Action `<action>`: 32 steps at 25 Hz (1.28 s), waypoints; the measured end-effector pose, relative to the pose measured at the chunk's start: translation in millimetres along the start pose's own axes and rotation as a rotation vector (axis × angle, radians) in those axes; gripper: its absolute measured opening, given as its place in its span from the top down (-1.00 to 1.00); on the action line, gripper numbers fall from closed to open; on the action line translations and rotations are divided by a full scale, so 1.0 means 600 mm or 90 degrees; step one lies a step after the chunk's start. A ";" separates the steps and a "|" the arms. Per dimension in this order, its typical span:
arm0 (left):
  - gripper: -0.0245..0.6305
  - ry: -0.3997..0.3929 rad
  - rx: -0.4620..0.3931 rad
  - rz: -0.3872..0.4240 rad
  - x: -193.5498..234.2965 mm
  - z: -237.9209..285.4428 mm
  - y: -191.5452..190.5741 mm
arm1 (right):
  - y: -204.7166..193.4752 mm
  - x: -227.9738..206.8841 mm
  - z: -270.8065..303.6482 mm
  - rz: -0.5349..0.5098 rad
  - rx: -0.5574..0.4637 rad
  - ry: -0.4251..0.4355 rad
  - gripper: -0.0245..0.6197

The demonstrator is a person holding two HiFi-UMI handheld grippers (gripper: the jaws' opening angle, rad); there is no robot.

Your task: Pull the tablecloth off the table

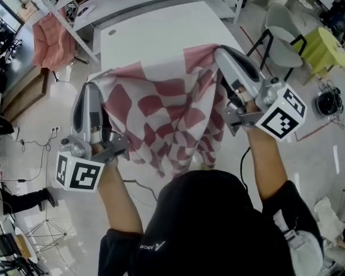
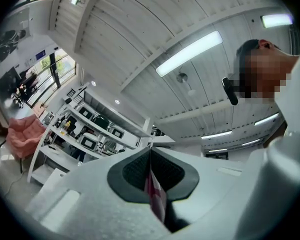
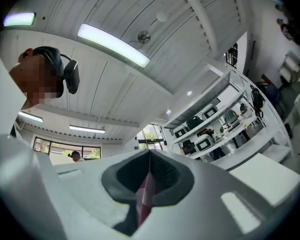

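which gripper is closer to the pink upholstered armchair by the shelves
Left. The left gripper, shut on the red-and-white checked tablecloth, is on the side of the pink upholstered armchair; the right gripper holds the cloth's opposite edge, farther away.

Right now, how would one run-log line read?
left hand-held gripper: shut on tablecloth | right hand-held gripper: shut on tablecloth | tablecloth: held up, hanging between both

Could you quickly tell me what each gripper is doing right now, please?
Left gripper: shut on the tablecloth.
Right gripper: shut on the tablecloth as well.
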State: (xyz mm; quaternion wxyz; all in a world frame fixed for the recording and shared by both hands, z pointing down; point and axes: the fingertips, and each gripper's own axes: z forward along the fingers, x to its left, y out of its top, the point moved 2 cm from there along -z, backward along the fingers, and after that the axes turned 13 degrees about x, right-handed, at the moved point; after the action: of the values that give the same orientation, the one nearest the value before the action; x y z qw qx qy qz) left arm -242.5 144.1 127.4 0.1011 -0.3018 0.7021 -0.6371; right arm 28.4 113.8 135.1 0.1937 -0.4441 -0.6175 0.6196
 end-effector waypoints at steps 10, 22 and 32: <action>0.89 -0.012 0.057 -0.085 -0.003 0.061 -0.121 | -0.045 -0.086 -0.058 0.017 0.024 -0.084 0.91; 0.89 -0.045 0.084 -0.102 -0.028 0.115 -0.182 | -0.079 -0.143 -0.114 0.020 0.040 -0.142 0.91; 0.89 -0.052 0.090 -0.110 -0.032 0.122 -0.178 | -0.079 -0.143 -0.117 0.010 0.054 -0.158 0.91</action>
State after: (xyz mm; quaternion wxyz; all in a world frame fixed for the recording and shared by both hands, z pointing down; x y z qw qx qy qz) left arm -157.3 92.8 212.4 0.0954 -0.3788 0.6223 -0.6784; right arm 114.8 95.6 217.0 0.1296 -0.3604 -0.6061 0.6971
